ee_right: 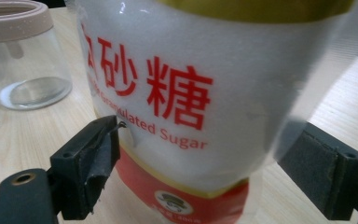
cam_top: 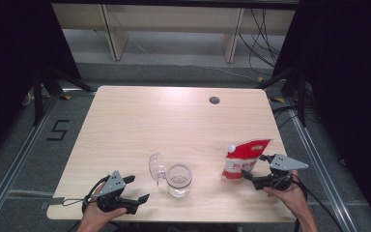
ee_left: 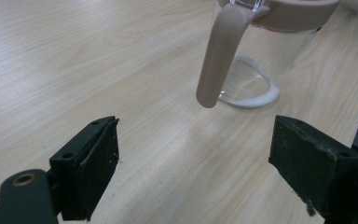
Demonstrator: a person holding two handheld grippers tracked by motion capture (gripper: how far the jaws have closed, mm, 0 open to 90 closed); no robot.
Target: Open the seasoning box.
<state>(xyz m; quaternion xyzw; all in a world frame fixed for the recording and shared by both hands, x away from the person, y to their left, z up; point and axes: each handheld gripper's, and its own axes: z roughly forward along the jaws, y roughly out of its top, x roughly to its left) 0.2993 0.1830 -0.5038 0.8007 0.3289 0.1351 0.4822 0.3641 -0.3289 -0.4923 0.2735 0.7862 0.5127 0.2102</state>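
A red and white bag of granulated sugar [cam_top: 244, 159] [ee_right: 186, 93] stands upright at the table's right front. My right gripper [cam_top: 255, 166] [ee_right: 200, 172] is open with its jaws on either side of the bag's lower part; the left jaw touches the bag's edge. A clear glass jar [cam_top: 179, 180] [ee_right: 23, 56] with a beige rim stands near the front middle, its hinged lid [cam_top: 155, 166] swung open to the left. A thin white layer lies in the jar's bottom [ee_left: 249, 88]. My left gripper [cam_top: 137, 188] [ee_left: 196, 158] is open and empty, just left of the jar, facing its beige latch [ee_left: 219, 56].
The wooden table [cam_top: 174, 121] has a round cable hole [cam_top: 214, 100] at the back right. Black stands and cables flank the table on the floor. The table's front edge runs close under both hands.
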